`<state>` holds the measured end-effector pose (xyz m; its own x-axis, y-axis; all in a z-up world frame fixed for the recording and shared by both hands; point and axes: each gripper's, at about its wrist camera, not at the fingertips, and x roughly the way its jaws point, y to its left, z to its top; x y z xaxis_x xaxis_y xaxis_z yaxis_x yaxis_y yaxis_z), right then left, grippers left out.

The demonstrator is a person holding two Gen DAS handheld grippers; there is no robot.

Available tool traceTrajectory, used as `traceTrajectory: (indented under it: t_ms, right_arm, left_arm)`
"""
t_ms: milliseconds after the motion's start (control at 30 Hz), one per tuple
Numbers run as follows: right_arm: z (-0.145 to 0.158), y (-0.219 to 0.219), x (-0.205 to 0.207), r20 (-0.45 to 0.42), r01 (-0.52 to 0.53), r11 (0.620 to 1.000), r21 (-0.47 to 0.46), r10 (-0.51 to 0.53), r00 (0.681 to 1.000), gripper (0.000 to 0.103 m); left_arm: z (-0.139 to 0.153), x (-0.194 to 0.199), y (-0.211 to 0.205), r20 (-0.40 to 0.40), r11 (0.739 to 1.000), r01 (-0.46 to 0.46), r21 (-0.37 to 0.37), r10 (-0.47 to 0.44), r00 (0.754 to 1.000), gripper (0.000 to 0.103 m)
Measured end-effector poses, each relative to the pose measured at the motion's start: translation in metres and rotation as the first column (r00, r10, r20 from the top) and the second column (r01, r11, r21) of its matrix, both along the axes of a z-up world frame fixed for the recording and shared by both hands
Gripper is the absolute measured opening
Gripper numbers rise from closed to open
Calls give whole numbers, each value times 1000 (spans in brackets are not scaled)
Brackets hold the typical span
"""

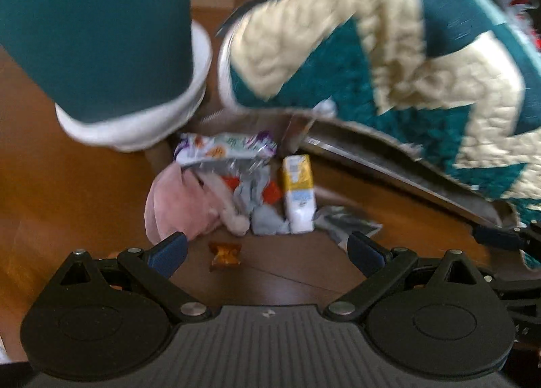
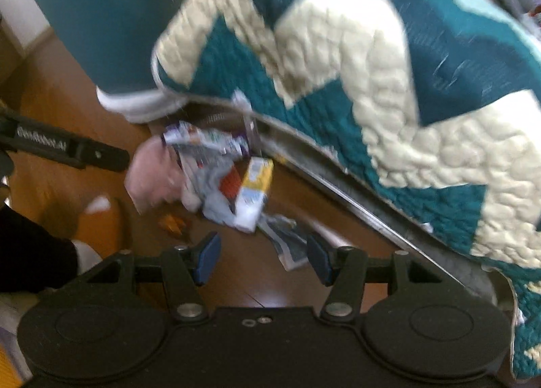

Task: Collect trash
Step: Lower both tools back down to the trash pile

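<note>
Below, in the left wrist view, the left gripper (image 1: pixel 267 252) is seen with its blue-padded jaws spread wide and nothing held between them, seemingly so that a piece can be taken from the litter ahead. A small amber candy wrapper (image 1: pixel 226 255) lies on the wooden floor (image 1: pixel 67 191) just beyond the jaws, and farther on a heap is gathered at the foot of the bed: a yellow-and-white carton (image 1: pixel 298 193) lying beside a crumpled snack bag (image 1: pixel 226 147), grey wrappers (image 1: pixel 267 215) and a pink cloth (image 1: pixel 182 205). A teal bin (image 1: pixel 98 36) stands near the heap, probably placed there to receive the trash, while a teal-and-cream quilt (image 1: pixel 389 60) hangs over the bed edge above it. In the right wrist view, the right gripper (image 2: pixel 263 257) is likewise shown open and empty, with a flattened silver wrapper (image 2: pixel 287 246) lying on the floor between and beyond its pads; the carton and snack bag are seen farther ahead, and the left gripper's body enters from the left edge. Both views are blurred, so finer detail cannot be told
</note>
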<state>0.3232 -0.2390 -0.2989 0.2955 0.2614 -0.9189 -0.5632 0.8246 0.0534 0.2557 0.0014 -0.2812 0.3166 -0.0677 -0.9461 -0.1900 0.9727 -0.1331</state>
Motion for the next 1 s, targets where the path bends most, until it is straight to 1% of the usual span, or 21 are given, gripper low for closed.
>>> traceTrajectory:
  t_ms: [133, 200, 300, 367, 467, 633, 800, 867, 933, 1000]
  right_arm:
    - [-41, 7, 19, -38, -57, 997, -46, 55, 998, 54]
    - [-63, 11, 31, -60, -84, 994, -71, 80, 995, 53]
    - [-92, 14, 44, -87, -115, 988, -100, 106, 991, 53]
    - [-107, 14, 49, -100, -131, 985, -109, 120, 988, 53]
    - [-131, 18, 56, -122, -168, 978, -121, 153, 981, 53]
    - [-168, 26, 66, -147, -226, 963, -144, 205, 968, 53]
    - [-198, 32, 76, -165, -248, 954, -166, 221, 961, 53]
    - [-207, 34, 77, -169, -258, 950, -173, 230, 959, 53]
    - [-214, 36, 76, -165, -270, 946, -182, 241, 956, 52]
    - [-219, 38, 74, -161, -280, 942, -187, 252, 954, 52]
  left_arm:
    - [-42, 14, 4, -92, 999, -41, 3, 41, 995, 102]
    - [-69, 20, 8, -153, 997, -75, -2, 74, 985, 102]
    - [-107, 26, 14, -228, 994, -108, 16, 108, 968, 101]
    - [-131, 28, 19, -272, 991, -133, 19, 133, 953, 101]
    - [-161, 33, 21, -324, 988, -152, 13, 148, 935, 101]
    - [-200, 40, 14, -369, 993, -121, 13, 117, 922, 101]
    - [-228, 45, 14, -401, 994, -109, 24, 109, 910, 100]
    - [-238, 46, 16, -411, 993, -115, 26, 116, 904, 95]
    - [-245, 48, 17, -417, 992, -120, 31, 122, 901, 84]
    - [-252, 49, 17, -421, 992, -120, 31, 122, 899, 81]
